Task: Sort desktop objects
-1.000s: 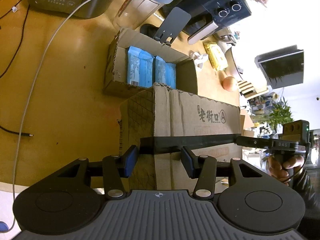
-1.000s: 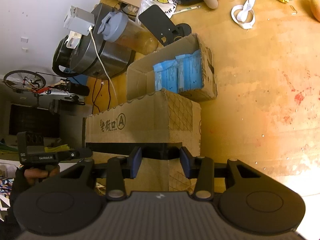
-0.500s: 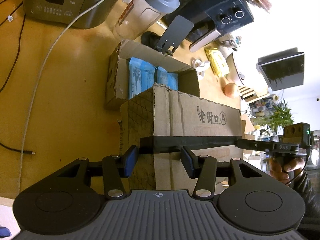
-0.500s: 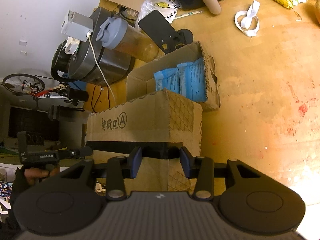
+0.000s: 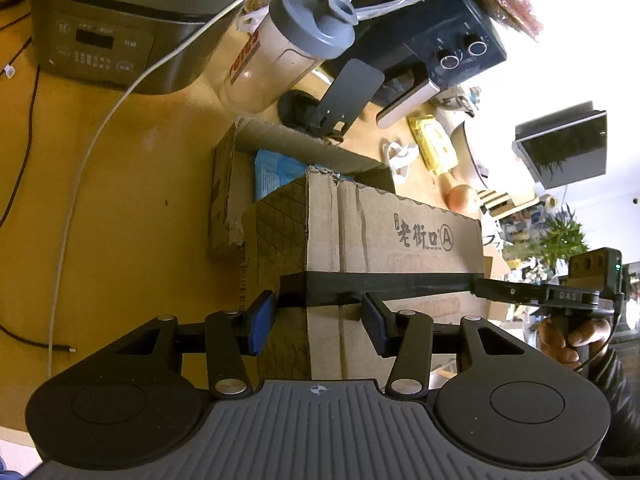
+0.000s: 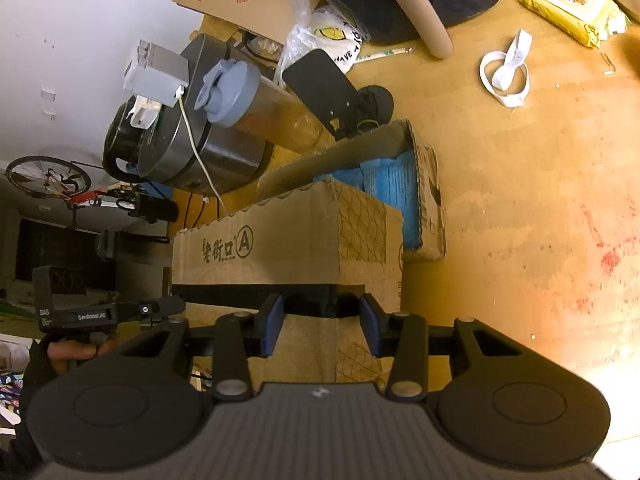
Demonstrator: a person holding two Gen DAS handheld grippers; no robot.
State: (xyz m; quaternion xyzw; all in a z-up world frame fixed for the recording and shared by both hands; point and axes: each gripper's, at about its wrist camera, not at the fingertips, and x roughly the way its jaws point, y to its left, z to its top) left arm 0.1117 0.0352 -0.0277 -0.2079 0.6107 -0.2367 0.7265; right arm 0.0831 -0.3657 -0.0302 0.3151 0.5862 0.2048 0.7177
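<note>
A tall cardboard box with printed characters and a black band hangs over the wooden table, held at two corners. My left gripper straddles one banded corner, its blue pads pressed to both faces, shut on it. My right gripper is shut the same way on the opposite corner. Just behind it lies a low open carton with blue packets, partly hidden by the big box. In each view a hand holds the other gripper at the far end.
Behind the carton stand a grey rice cooker, a shaker bottle and a black stand. A white cable crosses the table on the left. A white strap and a yellow wipes pack lie to the right.
Both grippers and the big box have moved toward the open carton. The box now covers most of the blue packets. Both grips are unchanged.
</note>
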